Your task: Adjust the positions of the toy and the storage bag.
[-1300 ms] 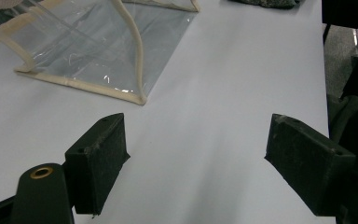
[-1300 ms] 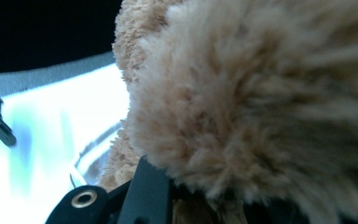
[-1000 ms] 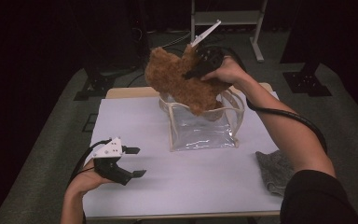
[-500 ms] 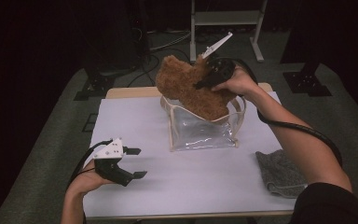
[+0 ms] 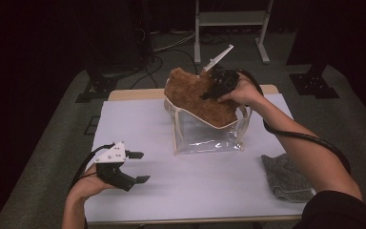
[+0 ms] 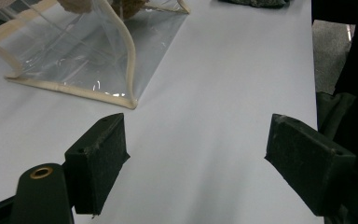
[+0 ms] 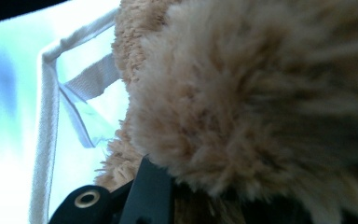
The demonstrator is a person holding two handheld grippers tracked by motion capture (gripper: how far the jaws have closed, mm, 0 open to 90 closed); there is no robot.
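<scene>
The fluffy cloth (image 5: 205, 102) is warm brown, a little lighter and sandy at its hairy edges, and the bag (image 5: 209, 136) under it is clear plastic with cream trim. The table (image 5: 195, 186) around the bag is plain white, with no pattern. To the right of the bag lies a grey towel (image 5: 286, 179); both grippers have black jaws.

1. Left gripper (image 5: 138, 167) resting low at the near left, held in the left hand (image 5: 88, 183), jaws spread wide with nothing between them.
2. Left forearm entering from the near edge.
3. Right gripper (image 5: 209, 88) raised at the far centre, jaws clamped tight, tilted down and leftward.
4. Right arm (image 5: 310, 152) stretched from the near right corner, right hand (image 5: 240, 93) wrapped round the gripper body.
</scene>
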